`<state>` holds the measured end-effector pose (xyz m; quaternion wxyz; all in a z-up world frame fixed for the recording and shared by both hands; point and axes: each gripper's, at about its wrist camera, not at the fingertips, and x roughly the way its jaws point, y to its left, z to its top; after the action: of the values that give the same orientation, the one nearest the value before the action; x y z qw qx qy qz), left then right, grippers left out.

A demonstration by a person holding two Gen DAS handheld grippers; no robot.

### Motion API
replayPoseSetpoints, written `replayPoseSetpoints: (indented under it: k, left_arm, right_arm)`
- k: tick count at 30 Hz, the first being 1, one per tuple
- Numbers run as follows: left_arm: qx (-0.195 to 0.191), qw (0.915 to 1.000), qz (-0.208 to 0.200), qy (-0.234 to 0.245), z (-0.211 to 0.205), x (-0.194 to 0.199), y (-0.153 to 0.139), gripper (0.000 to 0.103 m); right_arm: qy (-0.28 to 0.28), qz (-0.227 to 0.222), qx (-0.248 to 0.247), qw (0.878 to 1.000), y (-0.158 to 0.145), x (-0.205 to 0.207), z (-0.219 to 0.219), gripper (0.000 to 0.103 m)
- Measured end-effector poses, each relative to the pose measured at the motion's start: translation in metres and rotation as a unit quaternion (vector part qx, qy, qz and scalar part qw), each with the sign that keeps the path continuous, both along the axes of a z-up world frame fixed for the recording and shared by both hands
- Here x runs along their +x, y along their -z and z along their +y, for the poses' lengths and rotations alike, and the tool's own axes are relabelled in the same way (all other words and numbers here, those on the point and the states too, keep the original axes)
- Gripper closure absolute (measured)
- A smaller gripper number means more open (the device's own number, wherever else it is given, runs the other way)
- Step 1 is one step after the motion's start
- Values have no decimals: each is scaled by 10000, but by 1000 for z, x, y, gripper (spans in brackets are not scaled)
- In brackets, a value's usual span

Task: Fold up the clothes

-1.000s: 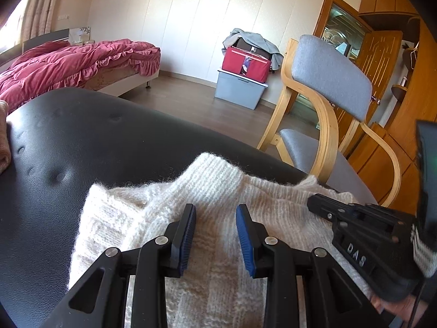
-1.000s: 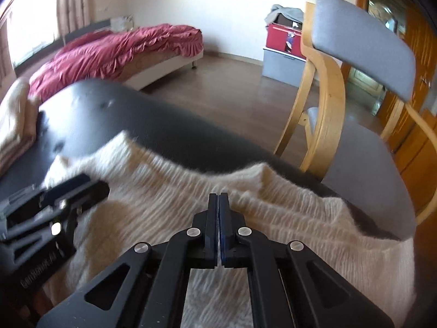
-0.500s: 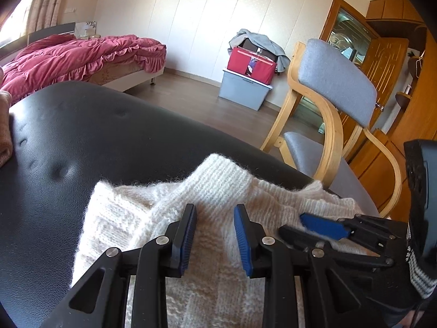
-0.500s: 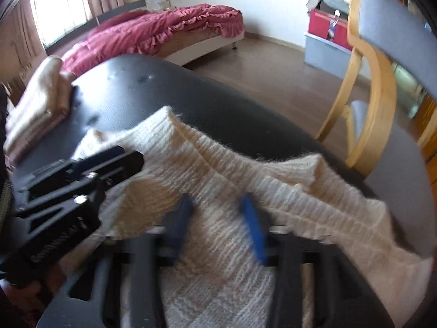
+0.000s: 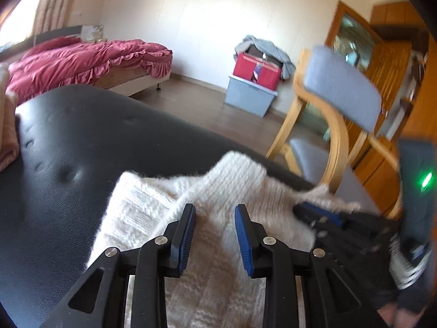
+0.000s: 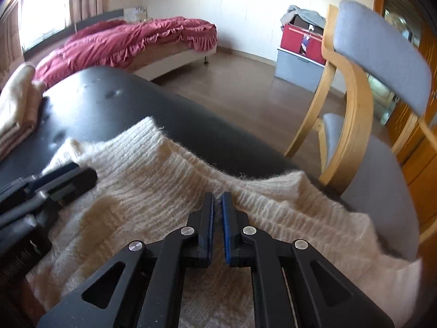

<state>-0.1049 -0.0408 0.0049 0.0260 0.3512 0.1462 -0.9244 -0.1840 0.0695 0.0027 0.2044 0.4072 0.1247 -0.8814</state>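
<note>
Faintly, unreadable white lettering marks the left gripper beside the sweater.

A fluffy white knitted sweater lies spread on a black padded seat. It is partly folded, with one thick ribbed part lying over the rest. Its far edge sits near the seat's rim, and one corner reaches toward the right.
</note>
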Motion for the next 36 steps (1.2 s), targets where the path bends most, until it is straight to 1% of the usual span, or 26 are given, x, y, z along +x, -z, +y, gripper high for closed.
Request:
replayPoseSetpoints:
  k: [2,3,5,8,10,12,14,15,18,20,21,23,25,26,28,30,32,33,35,36]
  left_arm:
    - [-94,9999,-68,39,3,-2,2,73]
    - [-63,10000,-54,37,3,-1,2,73]
    - [-47,10000,-63,30,2,-2,3,73]
    - [-113,9999,-73,22,5,-2,3,73]
    - [-144,9999,-73,17,7,-2,4,73]
    - [-169,9998,-79,8,7,-2,4,73]
    - [-191,9998,-85,1,8,-2,4,73]
    - [-184,9998,-85,1,8,-2,4,73]
    - [-157,9998,-99,3,8,-2,5,73]
    - [-176,9998,-110,4,8,-3,5,72]
    - [-187,9998,-114,4,8,-3,5,72]
    - [-208,9997,-118,1,9,-3,5,72]
    - [-224,9997,-122,-2,10,-4,5,72]
    - [-234,9996,-123,-3,10,-4,5,72]
    - [-257,9996,-126,-6,11,-4,4,72]
    - [-274,9995,-128,-9,11,-4,4,72]
    - [-287,9995,-128,-13,12,-3,4,72]
    - [-291,9995,-126,-15,12,-3,4,72]
    - [-294,9995,-120,-15,12,-3,5,72]
    - [-300,9995,-118,-16,13,-3,5,72]
  right_arm:
    - [-44,-68,-233,9997,-4,0,7,91]
    - [4,-63,-387,9992,-8,2,12,89]
    - [156,18,-645,9978,-16,8,26,89]
    - [282,159,-869,9957,-30,25,58,89]
    - [282,99,-805,9963,-31,36,69,89]
    - [56,-181,-707,9973,-23,41,74,89]
    - [-3,-448,-580,9973,-11,39,74,89]
    - [42,-387,-636,9972,-9,35,77,92]
    - [640,-206,-352,9971,-1,16,85,92]
    - [808,-340,-832,9927,-2,7,100,92]
    - [912,-305,-939,9909,-5,6,106,92]
    - [1087,-57,-1247,9862,-16,16,124,88]
    - [1183,223,-1548,9806,-28,30,145,88]
    - [1264,309,-1578,9789,-32,37,156,88]
    - [1364,247,-1372,9808,-33,45,170,88]
    - [1317,23,-1021,9860,-25,43,182,88]
    - [1573,-245,-410,9864,-8,35,193,88]
    - [1658,-267,-389,9850,-2,35,201,88]
    - [2137,-297,-871,9726,1,36,229,88]
    - [2374,-312,-1114,9645,3,36,243,92]
